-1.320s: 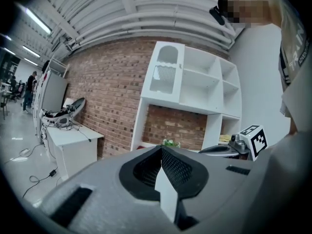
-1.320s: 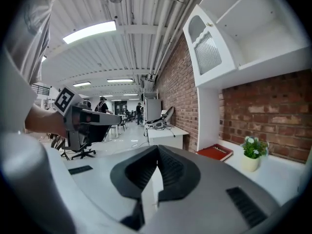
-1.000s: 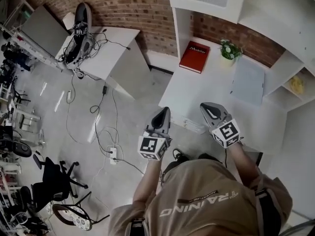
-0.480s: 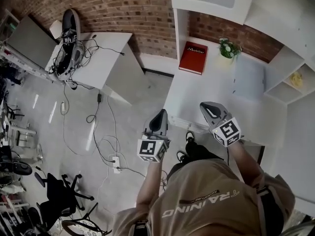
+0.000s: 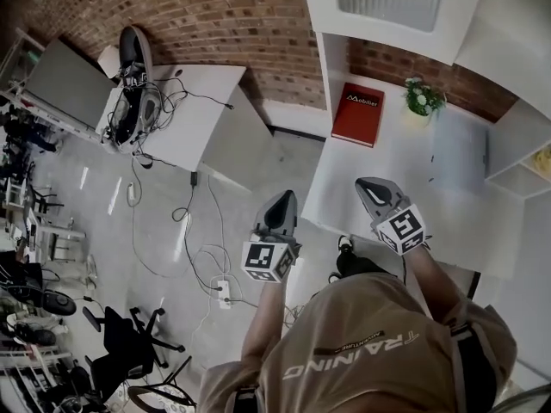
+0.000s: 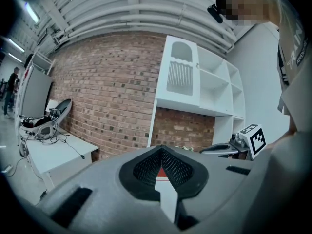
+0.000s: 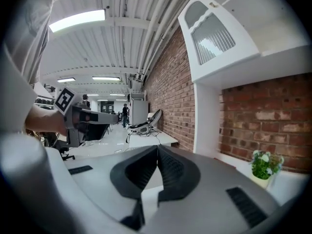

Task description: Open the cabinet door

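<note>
Room: brick wall [image 5: 215, 15] at the back, grey floor [image 5: 258, 175] strewn with cables, and a white side table [image 5: 207, 89] carrying gear on the left. A white shelving unit [image 5: 516, 50] stands against the wall on the right. The counter [image 5: 405, 179] below it bears a red book [image 5: 357, 114] and a small potted plant [image 5: 422, 99].

Cabinet door [image 6: 179, 77]: upper left of the unit, above the counter. It is upright with its long axis vertical, has an arched top and a ribbed panel, and faces out into the room. It lies flush with its box (closed).

Left gripper [image 5: 284, 198]: jaws together, nothing between them, held over the floor just off the counter's edge.

Right gripper [image 5: 366, 186]: jaws together, empty, over the counter's near edge.

Both point toward the unit, lower than the door and well apart from it.
</note>
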Available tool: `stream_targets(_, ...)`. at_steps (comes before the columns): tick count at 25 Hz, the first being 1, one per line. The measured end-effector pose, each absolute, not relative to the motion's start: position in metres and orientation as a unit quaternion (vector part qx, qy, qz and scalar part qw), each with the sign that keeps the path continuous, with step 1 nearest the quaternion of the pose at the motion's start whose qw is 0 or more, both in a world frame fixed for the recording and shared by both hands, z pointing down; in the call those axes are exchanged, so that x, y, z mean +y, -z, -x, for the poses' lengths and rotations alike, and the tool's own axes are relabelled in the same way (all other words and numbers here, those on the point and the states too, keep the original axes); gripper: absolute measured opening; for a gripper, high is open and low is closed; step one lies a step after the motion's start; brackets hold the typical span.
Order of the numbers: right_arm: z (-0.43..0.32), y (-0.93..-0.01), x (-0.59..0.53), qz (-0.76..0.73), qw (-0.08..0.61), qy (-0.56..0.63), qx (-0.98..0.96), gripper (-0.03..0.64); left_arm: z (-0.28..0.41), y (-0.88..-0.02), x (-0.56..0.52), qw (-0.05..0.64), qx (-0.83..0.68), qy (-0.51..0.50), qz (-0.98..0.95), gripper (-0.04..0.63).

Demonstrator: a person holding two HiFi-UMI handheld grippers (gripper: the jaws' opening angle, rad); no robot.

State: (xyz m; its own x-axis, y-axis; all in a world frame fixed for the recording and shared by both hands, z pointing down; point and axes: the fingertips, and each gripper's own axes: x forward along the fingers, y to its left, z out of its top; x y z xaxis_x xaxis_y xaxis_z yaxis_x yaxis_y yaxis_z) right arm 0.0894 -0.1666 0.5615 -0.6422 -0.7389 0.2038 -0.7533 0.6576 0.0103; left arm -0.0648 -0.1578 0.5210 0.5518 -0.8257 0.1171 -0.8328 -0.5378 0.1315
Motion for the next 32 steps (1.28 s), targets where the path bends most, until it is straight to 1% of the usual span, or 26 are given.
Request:
stream_targets(6,-0.109,-0.558,-0.23,-0.433,0.074,-0.039,-0.898,0.014,0.048,-0.504,-0.216,0.065,-0.465,-0.026,-0.883,0.008)
stream_targets(11,-0.117,-0.556,-0.26,-0.434,0.089,-0.027,-0.896,0.014,0.039,-0.499,-0.253,0.075,-0.465,-0.01,-0.882,0.008)
stream_targets(17,-0.148,-0.548,-0.29,-0.491,0.087,-0.017,-0.867,0.014,0.011,-0.499,-0.29,0.073,-0.419,-0.007,-0.905,0.008)
stream_targets(22,-0.155,-0.542,-0.291,-0.535,0.091,-0.01,-0.84,0.014,-0.003,-0.496,-0.308,0.063,-0.36,-0.008,-0.931,0.009)
stream_targets(27,-0.17,-0.528,-0.284,-0.611,0.09,-0.011,-0.786,0.014,-0.022,-0.479,-0.331,0.053,-0.276,-0.002,-0.96,0.009)
stream_targets(32,-0.17,-0.522,-0.267,-0.665,0.092,-0.021,-0.74,0.014,-0.024,-0.472,-0.34,0.05,-0.215,-0.003,-0.975,0.008)
